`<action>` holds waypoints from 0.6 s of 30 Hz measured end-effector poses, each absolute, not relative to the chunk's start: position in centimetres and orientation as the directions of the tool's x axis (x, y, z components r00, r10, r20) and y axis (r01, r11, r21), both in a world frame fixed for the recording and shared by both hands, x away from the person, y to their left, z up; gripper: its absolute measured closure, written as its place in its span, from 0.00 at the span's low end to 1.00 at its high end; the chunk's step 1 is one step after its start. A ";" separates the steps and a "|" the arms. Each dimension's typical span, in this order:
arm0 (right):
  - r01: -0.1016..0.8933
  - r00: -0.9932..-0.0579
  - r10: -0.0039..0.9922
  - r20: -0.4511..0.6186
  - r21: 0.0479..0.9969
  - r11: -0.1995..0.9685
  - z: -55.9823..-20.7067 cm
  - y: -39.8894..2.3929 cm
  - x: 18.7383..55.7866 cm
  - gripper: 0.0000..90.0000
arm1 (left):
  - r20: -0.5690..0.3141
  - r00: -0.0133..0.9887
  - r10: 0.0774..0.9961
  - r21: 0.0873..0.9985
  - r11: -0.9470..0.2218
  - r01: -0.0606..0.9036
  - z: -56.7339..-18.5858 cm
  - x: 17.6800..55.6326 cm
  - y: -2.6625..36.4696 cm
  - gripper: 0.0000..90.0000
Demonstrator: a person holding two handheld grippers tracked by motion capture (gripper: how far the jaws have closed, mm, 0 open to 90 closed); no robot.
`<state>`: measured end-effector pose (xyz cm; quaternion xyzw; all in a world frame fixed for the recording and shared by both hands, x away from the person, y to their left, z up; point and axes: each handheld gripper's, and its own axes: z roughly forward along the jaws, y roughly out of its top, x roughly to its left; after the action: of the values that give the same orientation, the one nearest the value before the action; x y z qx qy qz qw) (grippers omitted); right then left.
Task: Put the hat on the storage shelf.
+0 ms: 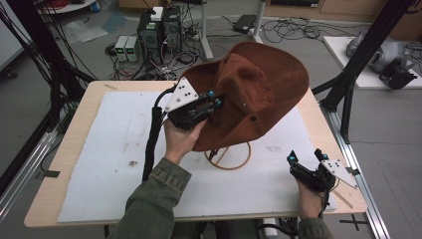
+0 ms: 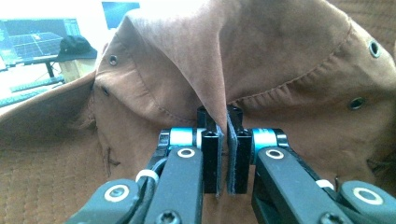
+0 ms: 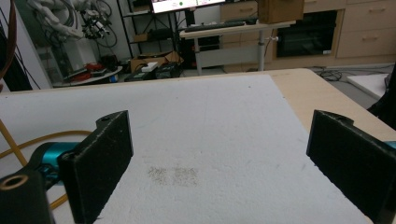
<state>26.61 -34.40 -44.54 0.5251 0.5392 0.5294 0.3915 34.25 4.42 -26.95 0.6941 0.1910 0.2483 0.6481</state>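
Left gripper (image 1: 215,100) pinches a fold of the hat (image 1: 259,84), holding it tilted above the ring stand (image 1: 230,158) mid-table. Right gripper (image 1: 307,157) rests near right, jaws wide, empty. Likely next: lower slowly, crown centred over the ring. Hat is soft brown suede, floppy, eyeleted; stand thin, wooden-looking; mat (image 1: 114,149) white foam.

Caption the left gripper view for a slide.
Left gripper shut on a fold of the brown hat, pinching the fabric between its two black jaws.
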 end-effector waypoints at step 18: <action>0.149 -0.148 0.980 0.132 0.983 -0.110 -44.5 -34.3 26.6 0.07 | 0.109 0.809 0.577 0.990 -0.140 -0.033 -26.5 34.1 4.0 0.89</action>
<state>26.58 -34.34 -44.47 0.5224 0.5403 0.5312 0.3911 34.10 3.96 -26.55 0.7148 0.1904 0.2431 0.6275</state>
